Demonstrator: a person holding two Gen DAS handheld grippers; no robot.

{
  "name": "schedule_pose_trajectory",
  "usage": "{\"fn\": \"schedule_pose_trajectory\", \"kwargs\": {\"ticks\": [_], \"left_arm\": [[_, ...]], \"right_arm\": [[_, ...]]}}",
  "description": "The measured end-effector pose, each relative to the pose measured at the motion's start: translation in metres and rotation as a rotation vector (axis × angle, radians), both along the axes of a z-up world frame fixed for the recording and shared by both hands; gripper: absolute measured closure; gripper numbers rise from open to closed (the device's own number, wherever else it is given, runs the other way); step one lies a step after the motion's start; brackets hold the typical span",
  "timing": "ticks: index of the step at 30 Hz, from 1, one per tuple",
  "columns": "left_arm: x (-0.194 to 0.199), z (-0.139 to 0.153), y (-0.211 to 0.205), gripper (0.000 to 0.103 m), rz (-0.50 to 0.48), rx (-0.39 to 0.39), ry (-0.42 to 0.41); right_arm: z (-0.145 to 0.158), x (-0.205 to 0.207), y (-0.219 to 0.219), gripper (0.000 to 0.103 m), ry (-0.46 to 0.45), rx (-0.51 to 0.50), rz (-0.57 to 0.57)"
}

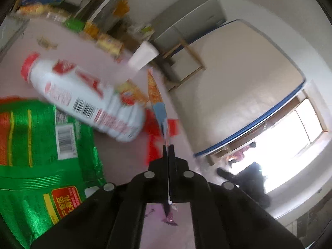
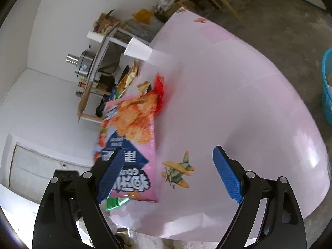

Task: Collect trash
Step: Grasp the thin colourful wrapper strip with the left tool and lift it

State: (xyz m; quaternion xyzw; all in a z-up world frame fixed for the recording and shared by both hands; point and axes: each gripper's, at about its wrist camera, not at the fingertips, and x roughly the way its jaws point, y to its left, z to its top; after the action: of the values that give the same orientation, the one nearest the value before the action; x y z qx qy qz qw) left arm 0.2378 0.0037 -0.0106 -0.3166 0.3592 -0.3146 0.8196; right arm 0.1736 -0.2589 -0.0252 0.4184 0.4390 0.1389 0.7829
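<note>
My left gripper [image 1: 168,147] is shut on a thin pink and orange snack bag [image 1: 156,95], seen edge-on and running up from the jaws. In the right wrist view the same snack bag [image 2: 132,137] shows its printed face, at the left edge of the pink table [image 2: 228,83]. My right gripper [image 2: 169,176] is open, with the bag's lower part just inside its left blue pad [image 2: 110,176] and untouched. A white bottle [image 1: 83,95] with a red cap lies on its side. A green foil bag [image 1: 41,155] lies at the left, and a red wrapper [image 1: 152,143] lies under the held bag.
A white paper cup [image 2: 138,48] stands at the table's far edge, with a red wrapper [image 2: 160,91] nearer. Snack packs [image 1: 108,41] line the back of the table. A blue basket [image 2: 327,87] sits on the floor at the right. A shelf with a metal pot [image 2: 83,62] stands behind.
</note>
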Motion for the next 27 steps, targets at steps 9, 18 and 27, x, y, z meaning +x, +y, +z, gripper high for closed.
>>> {"fn": "schedule_pose_trajectory", "kwargs": {"ticks": [9,18,27], "left_arm": [[-0.060,0.050,0.100,0.103,0.301,-0.098,-0.222],[-0.073,-0.002,0.145,0.058,0.494,-0.031,0.086],[-0.098,-0.002,0.133,0.020,0.531,0.169,0.093]], "right_arm": [[0.006,-0.006,0.001,0.020,-0.031,0.002,0.005],[0.012,0.015,0.017,0.020,-0.034,-0.016,0.033],[0.023,0.083,0.048,0.020,-0.036,-0.254,0.015]]}}
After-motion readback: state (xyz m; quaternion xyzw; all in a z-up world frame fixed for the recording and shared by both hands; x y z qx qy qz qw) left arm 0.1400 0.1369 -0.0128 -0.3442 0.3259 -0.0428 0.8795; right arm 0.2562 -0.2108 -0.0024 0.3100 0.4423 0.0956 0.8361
